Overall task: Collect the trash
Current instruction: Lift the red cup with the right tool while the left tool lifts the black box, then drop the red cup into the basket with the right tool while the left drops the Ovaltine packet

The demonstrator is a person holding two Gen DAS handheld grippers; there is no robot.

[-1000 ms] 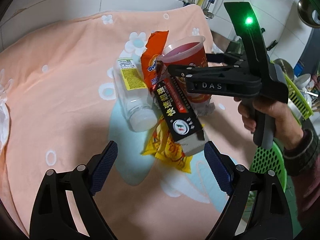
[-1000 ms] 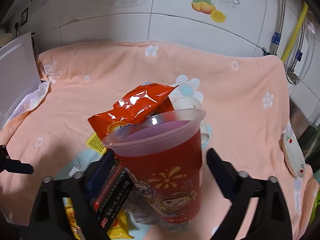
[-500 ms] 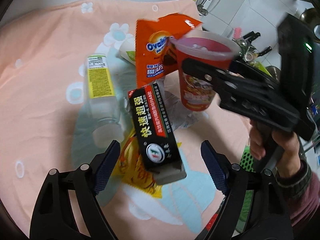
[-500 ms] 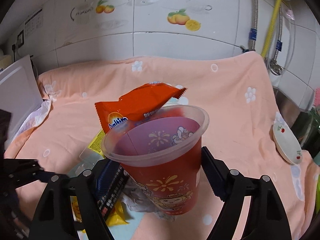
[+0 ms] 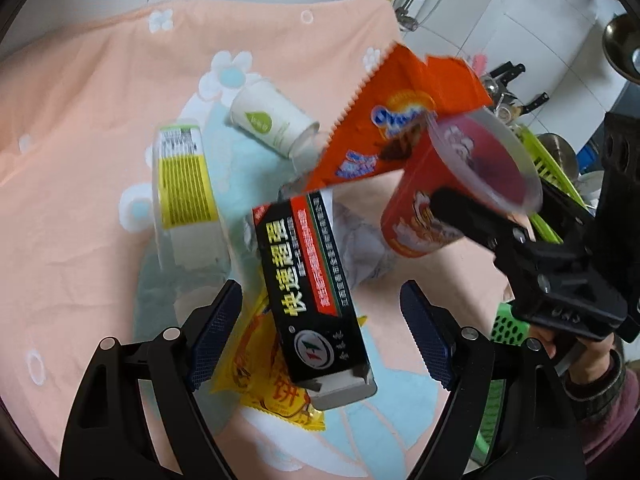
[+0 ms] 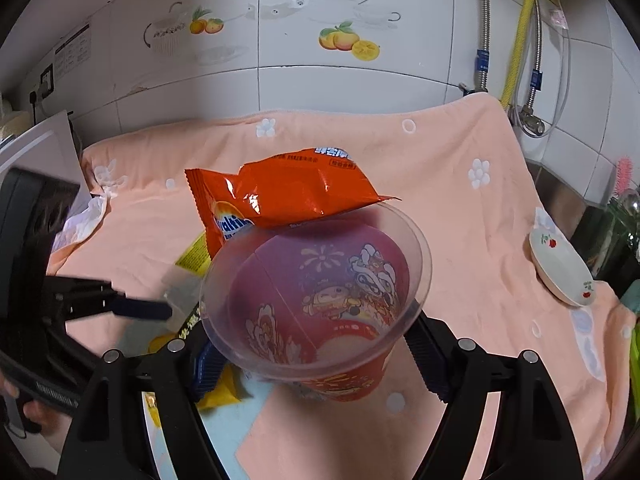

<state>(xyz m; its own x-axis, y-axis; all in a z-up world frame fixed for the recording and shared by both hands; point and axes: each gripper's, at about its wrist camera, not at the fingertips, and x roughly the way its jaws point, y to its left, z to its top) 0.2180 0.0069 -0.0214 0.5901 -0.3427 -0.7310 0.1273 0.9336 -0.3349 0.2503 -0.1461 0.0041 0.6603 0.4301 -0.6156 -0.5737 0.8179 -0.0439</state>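
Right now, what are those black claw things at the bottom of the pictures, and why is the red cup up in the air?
The claws are grabbers, and a person holds one in each hand. Each grabber carries a small camera that looks out along its two fingers, so you get one picture per hand.

In the left hand's picture, the left grabber is open and holds nothing. Below it, trash lies on a peach flowered cloth: a black box, a yellow wrapper, a clear bottle with a yellow label, a white paper cup on its side and an orange snack bag.

In the right hand's picture, the right grabber squeezes the red cup from both sides and holds it tilted above the cloth. You can see that hand in the left picture too.
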